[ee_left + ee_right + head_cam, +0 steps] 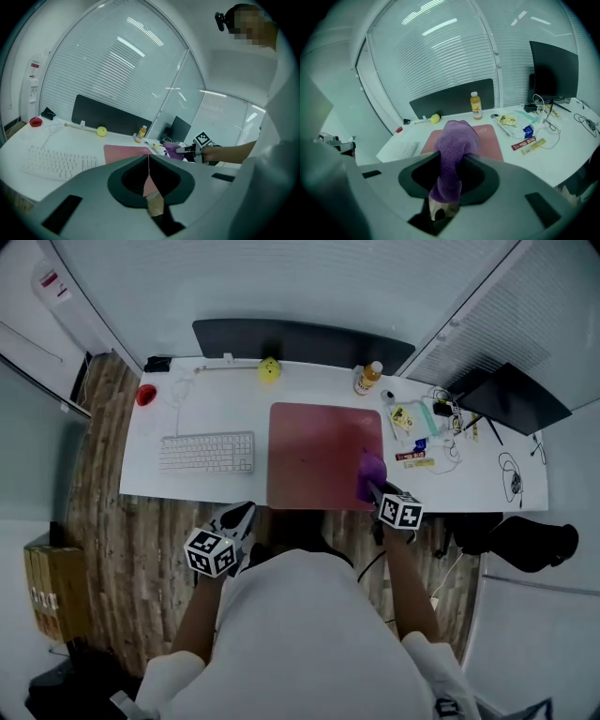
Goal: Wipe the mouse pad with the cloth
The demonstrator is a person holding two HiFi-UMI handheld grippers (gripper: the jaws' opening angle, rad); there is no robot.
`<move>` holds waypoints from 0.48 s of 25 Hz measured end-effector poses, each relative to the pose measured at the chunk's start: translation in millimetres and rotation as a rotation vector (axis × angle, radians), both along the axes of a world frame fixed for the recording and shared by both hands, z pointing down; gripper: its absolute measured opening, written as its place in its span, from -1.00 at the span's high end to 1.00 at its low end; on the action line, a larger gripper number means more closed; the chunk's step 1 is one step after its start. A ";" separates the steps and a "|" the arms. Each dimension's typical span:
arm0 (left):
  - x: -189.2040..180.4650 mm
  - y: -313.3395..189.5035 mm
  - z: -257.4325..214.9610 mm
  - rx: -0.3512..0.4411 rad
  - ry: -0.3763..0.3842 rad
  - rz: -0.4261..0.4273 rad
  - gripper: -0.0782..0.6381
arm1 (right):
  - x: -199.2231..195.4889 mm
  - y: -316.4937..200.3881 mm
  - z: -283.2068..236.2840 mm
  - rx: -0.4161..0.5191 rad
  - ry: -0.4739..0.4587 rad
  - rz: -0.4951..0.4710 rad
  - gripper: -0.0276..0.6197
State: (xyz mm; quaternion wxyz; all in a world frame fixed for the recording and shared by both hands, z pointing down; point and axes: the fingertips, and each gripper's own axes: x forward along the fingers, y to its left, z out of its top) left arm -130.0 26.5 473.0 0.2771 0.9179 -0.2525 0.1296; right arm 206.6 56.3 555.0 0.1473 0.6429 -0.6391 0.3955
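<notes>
A pink-red mouse pad (323, 454) lies in the middle of the white desk (216, 409); it also shows in the left gripper view (124, 152) and in the right gripper view (490, 136). My right gripper (373, 486) is shut on a purple cloth (452, 157), which hangs over the pad's near right corner (369, 472). In the left gripper view the cloth (172, 150) shows at the right, ahead of the right hand. My left gripper (239, 519) is held below the desk's front edge, left of the pad, its jaws shut with nothing between them.
A white keyboard (207, 453) lies left of the pad. A yellow ball (270, 369), a red object (145, 395) and an orange bottle (367, 379) stand along the back. Packets and cables (427, 432) clutter the right side. A dark screen (300, 341) stands behind.
</notes>
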 end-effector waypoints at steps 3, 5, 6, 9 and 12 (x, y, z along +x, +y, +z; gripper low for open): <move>-16.8 10.6 0.0 0.009 0.002 0.036 0.72 | -26.8 26.5 -13.7 0.021 0.002 0.018 0.53; -24.8 15.2 -0.7 0.016 0.002 0.065 0.72 | -42.6 41.6 -23.4 0.050 0.010 0.040 0.53; -27.0 17.1 -1.8 0.020 0.004 0.079 0.72 | -48.9 48.9 -29.4 0.069 0.019 0.052 0.53; -29.5 25.7 -6.6 0.024 0.018 0.123 0.72 | -62.6 74.3 -50.1 0.123 0.057 0.083 0.53; -27.5 34.5 -11.1 0.024 0.030 0.157 0.72 | -70.2 99.0 -69.8 0.159 0.105 0.093 0.54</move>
